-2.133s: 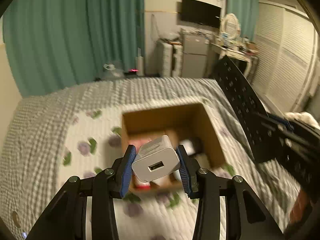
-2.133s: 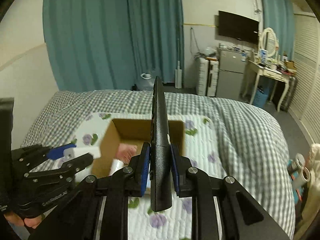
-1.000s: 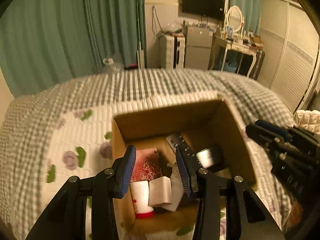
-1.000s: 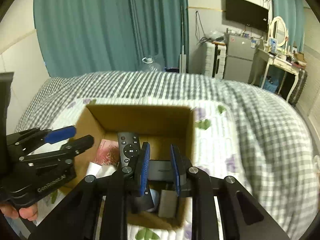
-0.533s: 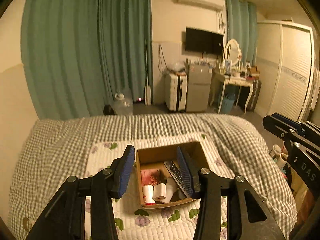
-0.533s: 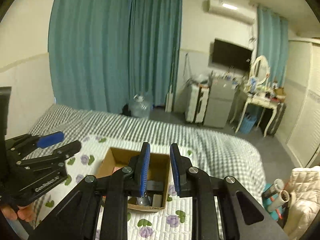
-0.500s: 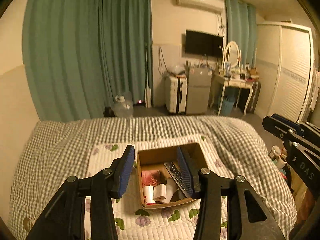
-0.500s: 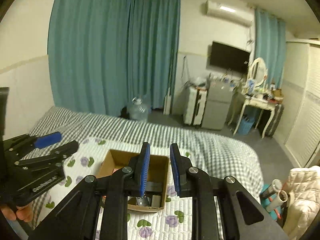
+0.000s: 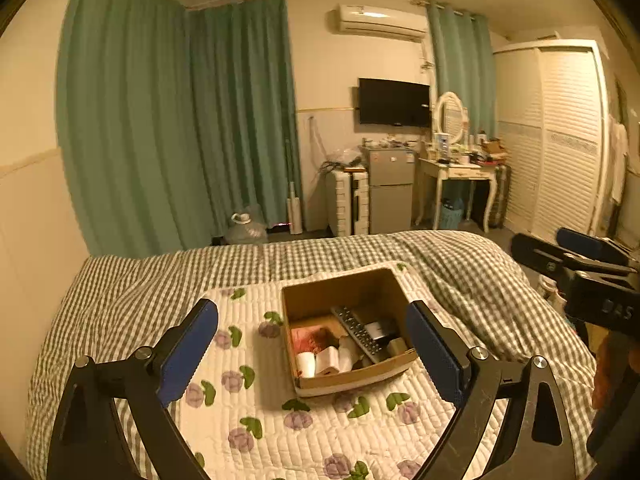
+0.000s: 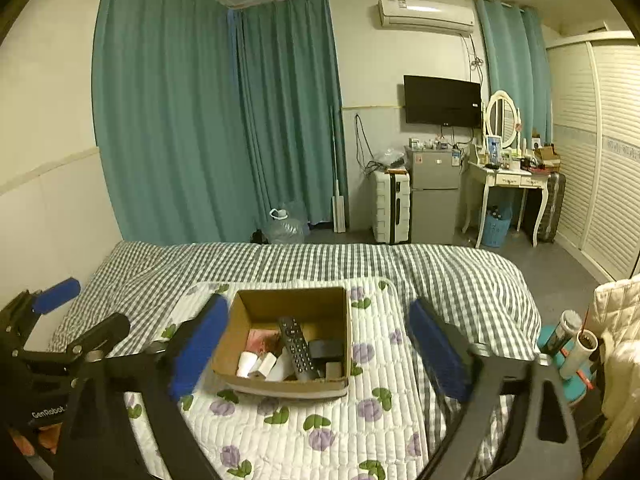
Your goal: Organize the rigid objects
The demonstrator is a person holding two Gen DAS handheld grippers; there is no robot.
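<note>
An open cardboard box (image 9: 386, 286) (image 10: 288, 304) sits on a white floral quilt on the bed. Inside lie a black remote (image 9: 358, 334) (image 10: 298, 346), a white charger (image 9: 328, 360) (image 10: 266, 364), a red-patterned item (image 9: 310, 336) and other small things. My left gripper (image 9: 312, 354) is wide open and empty, held back above the quilt in front of the box. My right gripper (image 10: 318, 354) is also wide open and empty, in front of the box. Each gripper shows at the edge of the other's view.
The bed has a grey checked cover (image 10: 440, 276) around the quilt (image 10: 304, 436). Beyond it stand teal curtains, a water jug (image 10: 286, 228), a suitcase, a small fridge (image 10: 434, 200) and a dressing table (image 10: 508, 184). Cups and a stool stand at the right (image 10: 572, 344).
Both grippers dropped their objects into the box, the charger from the left and the remote from the right. They pulled up and back, and their jaws have opened wide since half a second ago.
</note>
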